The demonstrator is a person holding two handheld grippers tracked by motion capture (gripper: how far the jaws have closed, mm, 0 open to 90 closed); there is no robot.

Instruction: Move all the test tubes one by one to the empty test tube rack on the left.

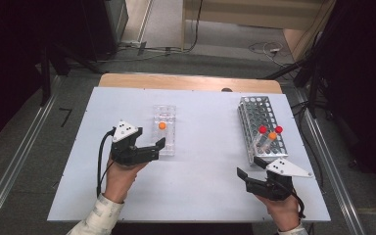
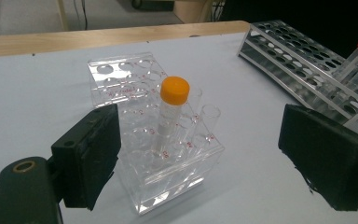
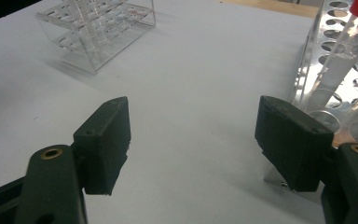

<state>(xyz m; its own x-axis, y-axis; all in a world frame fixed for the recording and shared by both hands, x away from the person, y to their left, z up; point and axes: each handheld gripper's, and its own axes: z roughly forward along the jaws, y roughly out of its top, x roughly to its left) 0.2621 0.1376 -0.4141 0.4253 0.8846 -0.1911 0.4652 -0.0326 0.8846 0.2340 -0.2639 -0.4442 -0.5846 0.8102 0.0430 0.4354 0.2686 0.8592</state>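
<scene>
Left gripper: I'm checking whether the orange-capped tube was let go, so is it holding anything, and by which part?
Nothing is held. The left gripper stands open around the clear rack, pads apart from it.

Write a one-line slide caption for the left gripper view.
Open left gripper faces a clear rack holding one orange-capped tube; metal rack beyond.

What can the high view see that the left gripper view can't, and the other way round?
High view alone: both hands, the left gripper and the right gripper, both open, and the whole table. Left gripper view alone: red markings by the clear rack's holes and an uncapped tube. Both share: the orange-capped tube, the clear rack and the metal rack.
</scene>
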